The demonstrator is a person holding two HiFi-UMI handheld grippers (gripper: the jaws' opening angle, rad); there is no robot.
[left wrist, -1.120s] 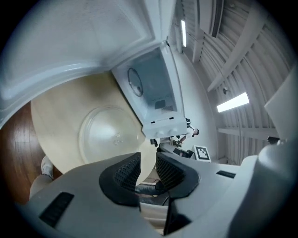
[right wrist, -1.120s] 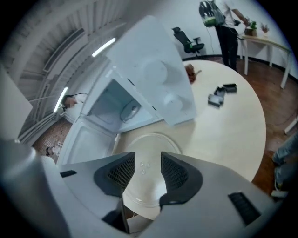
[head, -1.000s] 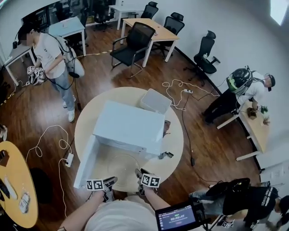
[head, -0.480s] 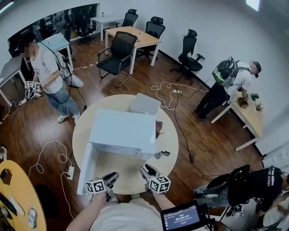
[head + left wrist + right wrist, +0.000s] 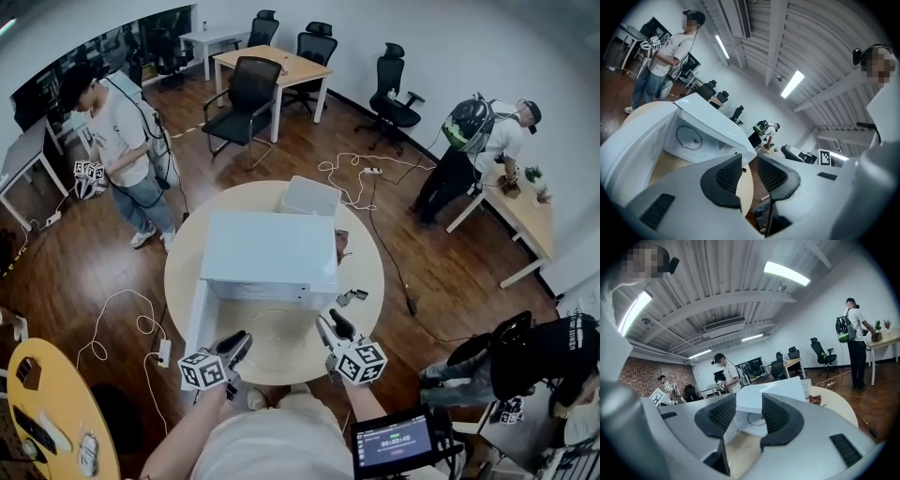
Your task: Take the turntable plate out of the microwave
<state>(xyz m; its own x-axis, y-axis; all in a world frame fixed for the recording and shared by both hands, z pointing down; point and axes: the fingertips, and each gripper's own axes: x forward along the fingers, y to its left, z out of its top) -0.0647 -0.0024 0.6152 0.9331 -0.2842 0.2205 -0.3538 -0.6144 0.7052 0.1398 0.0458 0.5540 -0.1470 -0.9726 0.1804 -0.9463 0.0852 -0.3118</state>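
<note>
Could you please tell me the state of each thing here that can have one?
microwave door: open, swung wide to the side.
turntable plate: seemingly out, lying flat on the table before the microwave.
left tongs: open, empty.
right tongs: open, empty.

round table [image 5: 366,281] — lidded box [image 5: 311,196] at its far edge | black chair [image 5: 253,84] | standing person [image 5: 122,122]

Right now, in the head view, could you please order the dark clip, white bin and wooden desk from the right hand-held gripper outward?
1. Dark clip, on the table's right.
2. White bin, behind the microwave.
3. Wooden desk, across the room.
</note>
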